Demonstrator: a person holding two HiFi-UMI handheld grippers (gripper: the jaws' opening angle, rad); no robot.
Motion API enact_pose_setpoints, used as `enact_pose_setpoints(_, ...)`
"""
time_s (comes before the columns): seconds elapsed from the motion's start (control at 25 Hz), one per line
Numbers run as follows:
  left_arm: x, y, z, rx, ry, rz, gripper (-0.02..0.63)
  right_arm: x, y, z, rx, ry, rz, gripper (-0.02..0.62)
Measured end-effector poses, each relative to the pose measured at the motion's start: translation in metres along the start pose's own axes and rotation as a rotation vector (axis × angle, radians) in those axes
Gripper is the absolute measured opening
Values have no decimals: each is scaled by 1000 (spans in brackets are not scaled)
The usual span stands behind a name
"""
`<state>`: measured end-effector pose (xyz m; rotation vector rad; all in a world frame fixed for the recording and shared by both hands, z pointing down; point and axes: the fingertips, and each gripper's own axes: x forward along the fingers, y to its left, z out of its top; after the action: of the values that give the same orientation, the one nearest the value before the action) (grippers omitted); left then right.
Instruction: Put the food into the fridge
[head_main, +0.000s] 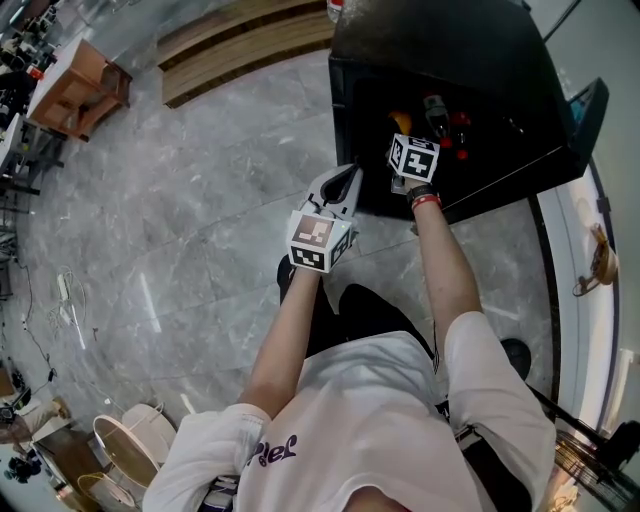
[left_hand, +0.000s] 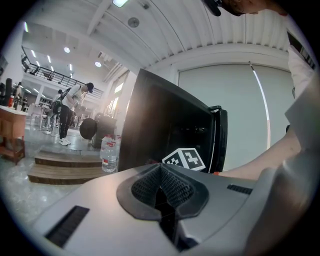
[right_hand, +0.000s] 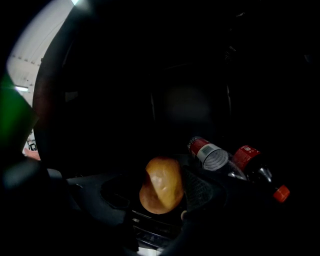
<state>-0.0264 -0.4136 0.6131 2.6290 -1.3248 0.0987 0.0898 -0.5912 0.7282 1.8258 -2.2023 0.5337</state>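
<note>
Right hand-held gripper (right_hand: 159, 194) grips one bun (right_hand: 161, 182) beside two bottles (right_hand: 216, 157)

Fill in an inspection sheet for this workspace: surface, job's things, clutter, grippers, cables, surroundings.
Surface: grey marble floor; a black fridge stands on it with its door open.
Job's things: bread roll inside the dark fridge; two red-labelled bottles lie beyond it.
Clutter: round baskets on the floor behind the person; water bottle on the wooden steps.
Grippers: right gripper closed on the bread roll, reaching into the fridge; left gripper shut, empty, outside the fridge.
Cables: loose cable on the floor, well away from the fridge.
Surroundings: wooden table; people standing far off.
</note>
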Motion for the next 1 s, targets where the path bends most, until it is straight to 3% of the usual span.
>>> enact_pose_setpoints(0.52,0,10,-7,-5,25,15,17,24,5,7,-28,14,29,265)
enact_pose_setpoints(0.76,2,12,-27,-31,68,15,17,25,7,12,-11,8,70,311)
enact_pose_setpoints(1.0,3,6,3,-15,14,18,17,19,7,20,-21,-3,73,325)
